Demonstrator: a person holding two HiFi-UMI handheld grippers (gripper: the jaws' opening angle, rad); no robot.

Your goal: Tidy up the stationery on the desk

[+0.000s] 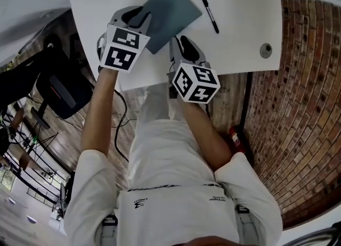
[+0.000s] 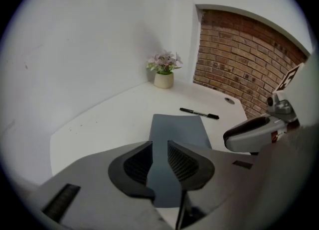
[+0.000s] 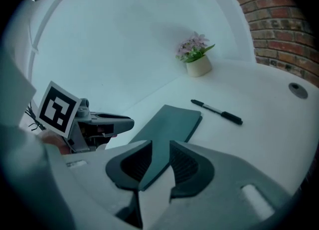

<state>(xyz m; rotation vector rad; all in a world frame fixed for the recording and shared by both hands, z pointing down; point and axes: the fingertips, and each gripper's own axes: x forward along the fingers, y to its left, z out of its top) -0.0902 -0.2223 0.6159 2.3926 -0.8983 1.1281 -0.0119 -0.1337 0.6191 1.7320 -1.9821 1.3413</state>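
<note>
Closest in, both of my grippers sit over the near end of the notebook. The left gripper has its 2 jaws spread by a narrow gap, and the notebook's cover fills that gap. The right gripper is parted just as narrowly, over the notebook's near corner, so the gap shows cover on one side and bare desk on the other. From the head view, the left gripper is at the notebook's near left edge and the right gripper just beside its near corner.

I count 1 notebook: thin, rectangular, slate blue, with a plain matte cover, closed, lying flat and askew on the desk. Beyond its far edge and apart from it lies 1 pen, slim and black.

My jaw pads are black, rubbery-looking and ribbed, set in smooth grey shells. Each gripper carries 1 cube of black-and-white square markers.

The desk is smooth and white, with 1 round grey grommet near its right edge. At the far corner stands 1 small cream pot of pale pink flowers. A red brick wall runs along the right.
</note>
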